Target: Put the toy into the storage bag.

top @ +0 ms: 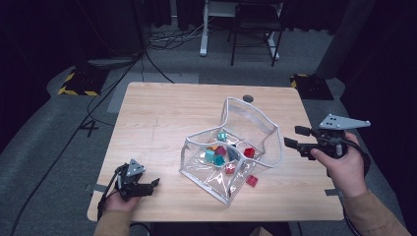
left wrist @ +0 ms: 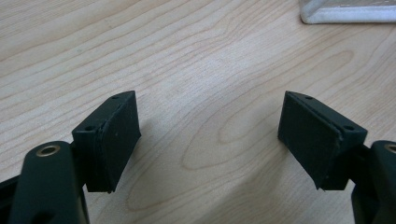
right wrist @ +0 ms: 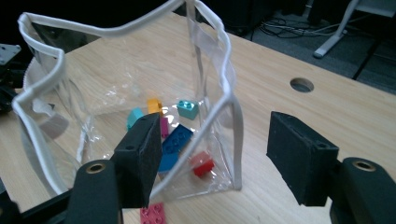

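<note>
A clear plastic pouch with white piping [top: 231, 152] sits near the middle of the pale wooden bench [top: 157, 123], its mouth standing open and a heap of small coloured building bricks [top: 221, 153] inside. One pink-red brick [top: 252, 180] lies loose on the bench, just beside the pouch at about 5 o'clock from it. The right gripper [top: 291, 137] hovers at the pouch's 3 o'clock, its fingers [right wrist: 140, 156] spread wide with nothing between them. The left gripper [top: 152, 184] rests low at about 8 o'clock, well apart from the pouch, its fingers [left wrist: 116, 135] also wide apart and empty over bare wood.

The step in hand looks like collecting the stray brick. To do it well, bring the right gripper down over the brick's flat sides (not its corners), close squarely, then lift clear of the white rim before dropping it in. The left gripper could steady the floppy pouch wall.

No brand, label or writing can be read anywhere.
</note>
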`<state>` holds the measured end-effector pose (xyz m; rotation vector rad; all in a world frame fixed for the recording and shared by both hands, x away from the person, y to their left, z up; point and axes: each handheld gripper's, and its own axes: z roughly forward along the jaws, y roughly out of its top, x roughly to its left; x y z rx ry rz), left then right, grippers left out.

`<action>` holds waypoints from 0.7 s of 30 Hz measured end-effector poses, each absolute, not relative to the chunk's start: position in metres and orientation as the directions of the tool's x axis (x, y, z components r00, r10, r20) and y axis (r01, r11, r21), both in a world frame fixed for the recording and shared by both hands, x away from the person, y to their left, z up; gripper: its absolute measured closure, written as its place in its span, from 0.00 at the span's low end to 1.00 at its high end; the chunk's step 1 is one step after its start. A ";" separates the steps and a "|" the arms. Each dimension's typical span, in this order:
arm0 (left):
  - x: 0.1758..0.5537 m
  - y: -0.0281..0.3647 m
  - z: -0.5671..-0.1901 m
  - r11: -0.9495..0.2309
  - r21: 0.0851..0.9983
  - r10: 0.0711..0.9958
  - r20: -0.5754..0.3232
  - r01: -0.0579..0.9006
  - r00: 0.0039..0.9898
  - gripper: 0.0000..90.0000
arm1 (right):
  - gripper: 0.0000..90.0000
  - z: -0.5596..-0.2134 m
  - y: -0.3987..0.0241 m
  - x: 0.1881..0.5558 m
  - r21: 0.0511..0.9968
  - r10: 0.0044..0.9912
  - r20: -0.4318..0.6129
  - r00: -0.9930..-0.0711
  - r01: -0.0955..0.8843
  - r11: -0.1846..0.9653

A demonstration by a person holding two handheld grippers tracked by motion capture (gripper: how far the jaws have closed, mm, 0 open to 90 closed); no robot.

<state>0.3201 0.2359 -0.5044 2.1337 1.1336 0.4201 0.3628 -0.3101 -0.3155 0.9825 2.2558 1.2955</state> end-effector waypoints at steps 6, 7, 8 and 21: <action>0.320 0.236 -0.504 -0.393 0.694 0.821 -0.031 0.604 0.570 0.23 | 0.40 -0.339 -0.324 0.359 0.837 0.742 0.038 -0.669 0.427 0.343; 0.320 0.236 -0.504 -0.392 0.694 0.821 -0.031 0.604 0.570 0.23 | 0.40 -0.343 -0.325 0.359 0.833 0.745 0.039 -0.666 0.433 0.344; 0.320 0.236 -0.504 -0.392 0.694 0.821 -0.031 0.604 0.569 0.23 | 0.39 -0.347 -0.326 0.359 0.830 0.746 0.041 -0.665 0.438 0.345; 0.320 0.236 -0.504 -0.395 0.693 0.821 -0.030 0.603 0.571 0.23 | 0.38 -0.402 -0.320 0.357 0.780 0.738 0.074 -0.671 0.500 0.376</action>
